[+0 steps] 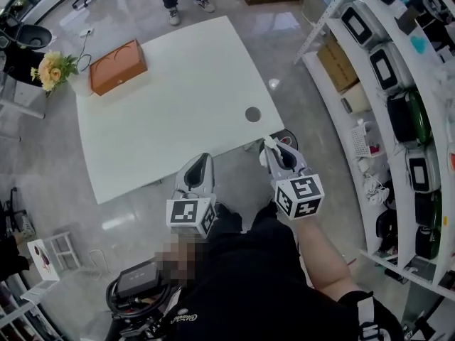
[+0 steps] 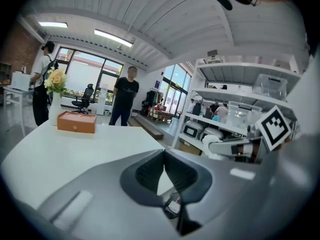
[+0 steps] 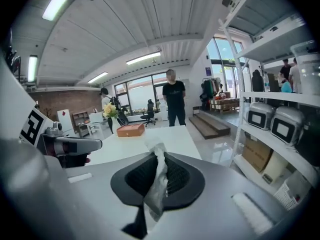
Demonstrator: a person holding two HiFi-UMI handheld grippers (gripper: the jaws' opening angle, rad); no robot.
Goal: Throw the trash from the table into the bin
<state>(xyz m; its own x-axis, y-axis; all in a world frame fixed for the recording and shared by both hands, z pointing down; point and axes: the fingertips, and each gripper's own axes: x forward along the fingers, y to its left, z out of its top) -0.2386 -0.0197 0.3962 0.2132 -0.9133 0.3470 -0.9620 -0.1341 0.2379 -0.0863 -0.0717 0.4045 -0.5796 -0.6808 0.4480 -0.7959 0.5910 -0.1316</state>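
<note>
A wide white table (image 1: 163,98) fills the head view, with white shelving (image 1: 398,105) along its right side and an orange box (image 1: 117,66) at its far left corner. Both tongs hover at the near edge. The left gripper (image 1: 199,163) is closed on nothing. The right gripper (image 1: 276,151) is clamped on a crumpled white tissue (image 3: 159,179), whose long axis runs along the jaws and pokes out past the tips. No bin is plainly visible, so its direction cannot be told. The right hand carries the load.
</note>
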